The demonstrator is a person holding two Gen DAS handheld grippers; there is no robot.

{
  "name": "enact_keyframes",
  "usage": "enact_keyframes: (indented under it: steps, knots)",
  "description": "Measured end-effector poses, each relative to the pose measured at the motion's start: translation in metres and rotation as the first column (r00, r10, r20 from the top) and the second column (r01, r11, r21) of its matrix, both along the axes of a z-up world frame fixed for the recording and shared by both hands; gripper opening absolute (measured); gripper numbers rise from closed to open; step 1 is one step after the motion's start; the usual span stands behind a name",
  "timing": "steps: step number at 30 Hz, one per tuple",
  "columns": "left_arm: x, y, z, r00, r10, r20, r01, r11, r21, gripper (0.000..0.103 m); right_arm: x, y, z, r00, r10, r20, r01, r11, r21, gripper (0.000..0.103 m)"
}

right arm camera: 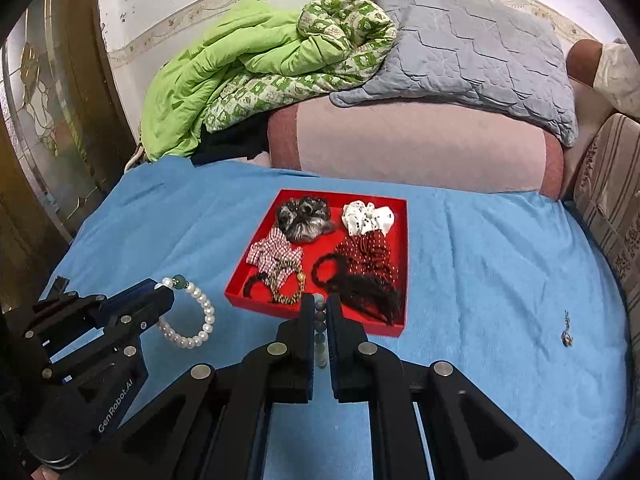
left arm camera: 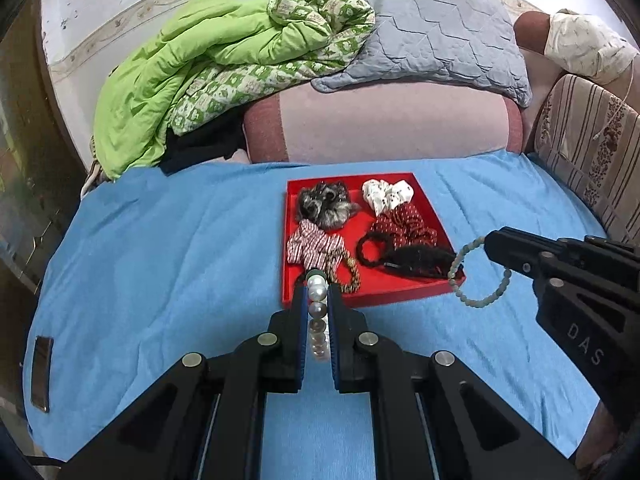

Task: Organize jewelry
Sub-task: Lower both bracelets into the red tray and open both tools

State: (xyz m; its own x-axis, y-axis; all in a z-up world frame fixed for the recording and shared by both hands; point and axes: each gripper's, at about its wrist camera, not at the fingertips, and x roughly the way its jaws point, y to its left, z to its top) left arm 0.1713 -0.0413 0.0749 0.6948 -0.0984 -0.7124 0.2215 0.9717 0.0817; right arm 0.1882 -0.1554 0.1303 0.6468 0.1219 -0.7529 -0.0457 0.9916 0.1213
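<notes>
Red tray [right arm camera: 402,264], two bracelets [right arm camera: 192,316], six scrunchies [right arm camera: 306,216]

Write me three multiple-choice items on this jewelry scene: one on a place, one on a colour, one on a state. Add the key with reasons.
1. Where do the hair ties lie?
A. in the red tray
B. on the pillow
C. on the floor

2. What colour is the cloth under the tray?
A. green
B. blue
C. white

3. What is the left gripper doing?
A. open above the tray
B. shut on nothing
C. shut on the pearl bracelet

Key: 1 A, the scrunchies all sit within the tray's walls. 2 B, blue fabric surrounds the tray. 3 C, pearls are pinched between its fingers, while the right gripper holds the pale green bead bracelet.
</notes>
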Motion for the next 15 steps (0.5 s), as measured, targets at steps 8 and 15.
enact_keyframes:
  steps: [8,15]
  knots:
    - [0.027,-0.008,0.005,1.000,-0.019,0.010,0.019,1.000,0.009,0.009,0.028,-0.008,0.003,1.000,0.005,-0.002,-0.005,1.000,0.005,0.007]
    - [0.054,-0.013,0.006,0.999,-0.038,-0.002,0.038,0.999,0.004,0.009,0.056,-0.013,0.007,1.000,0.008,0.005,-0.008,1.000,0.002,0.007]
